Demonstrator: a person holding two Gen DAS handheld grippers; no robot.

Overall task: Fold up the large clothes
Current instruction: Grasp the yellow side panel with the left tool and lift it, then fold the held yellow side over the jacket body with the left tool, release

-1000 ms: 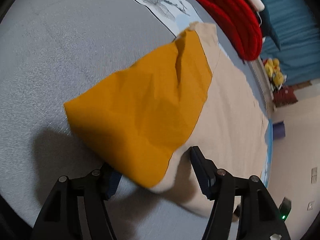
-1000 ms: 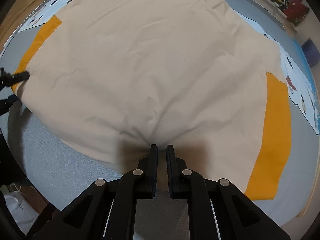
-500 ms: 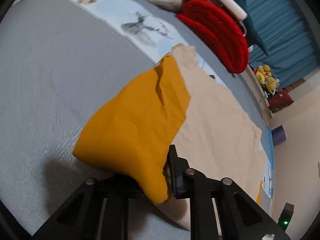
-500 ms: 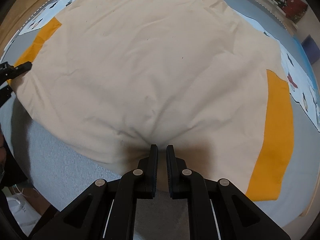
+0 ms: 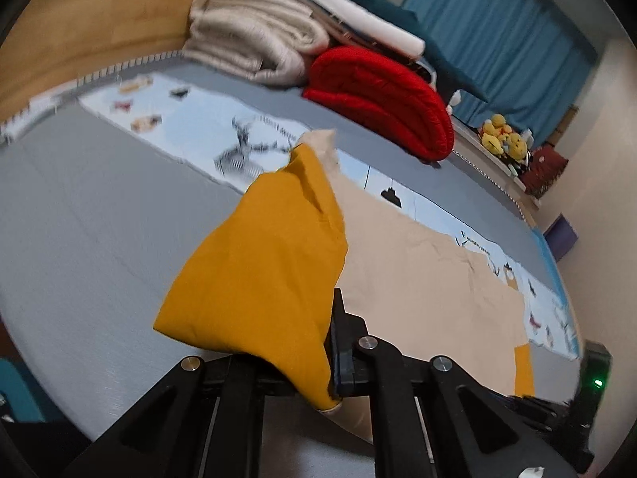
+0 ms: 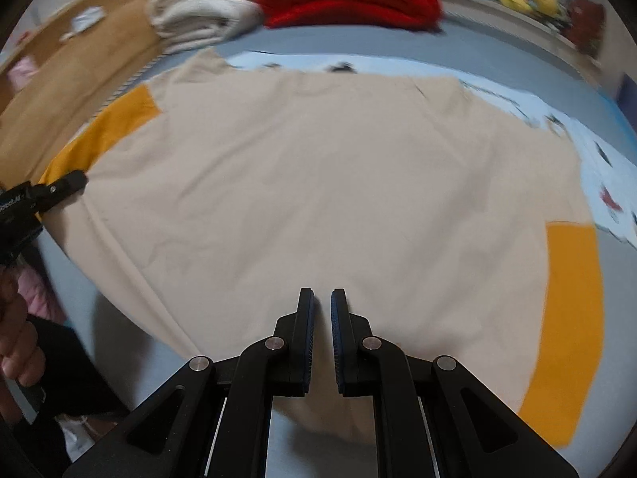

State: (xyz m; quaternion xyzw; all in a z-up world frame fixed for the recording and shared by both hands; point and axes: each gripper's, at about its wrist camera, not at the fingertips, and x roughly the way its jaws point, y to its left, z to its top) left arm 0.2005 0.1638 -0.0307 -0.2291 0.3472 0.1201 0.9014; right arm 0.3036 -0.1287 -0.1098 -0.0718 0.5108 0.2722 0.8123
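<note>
A: Where does the large beige cotton garment with mustard-yellow sleeves (image 6: 318,183) lie?

B: It lies spread over the grey bed surface (image 5: 79,215), filling the middle of the right wrist view. One yellow sleeve (image 6: 569,318) lies flat at the lower right of that frame; the other runs toward the left edge.

A: And the left hand-held gripper (image 5: 330,342)?

B: Its jaws have just been closing, and they now pinch the yellow sleeve end (image 5: 262,279) low in the centre of the left wrist view. The sleeve is lifted off the bed and drapes over the left finger, hiding it. In the right wrist view the same gripper (image 6: 59,187) shows at the left edge, clamped on the sleeve tip.

A: The right hand-held gripper (image 6: 322,318)?

B: It sits at the bottom centre of its frame, jaws nearly together with a narrow slit between the pads. The beige hem lies right at the fingertips, but whether cloth is caught between them cannot be told.

A: Anything behind?

B: A folded red quilted blanket (image 5: 382,95) and a folded off-white knitted blanket (image 5: 251,40) lie at the top of both frames, with yellow plush toys (image 5: 501,139) at the upper right and a teal curtain (image 5: 497,32) behind. A person's hand (image 6: 16,342) shows at the lower left edge of the right wrist view.
</note>
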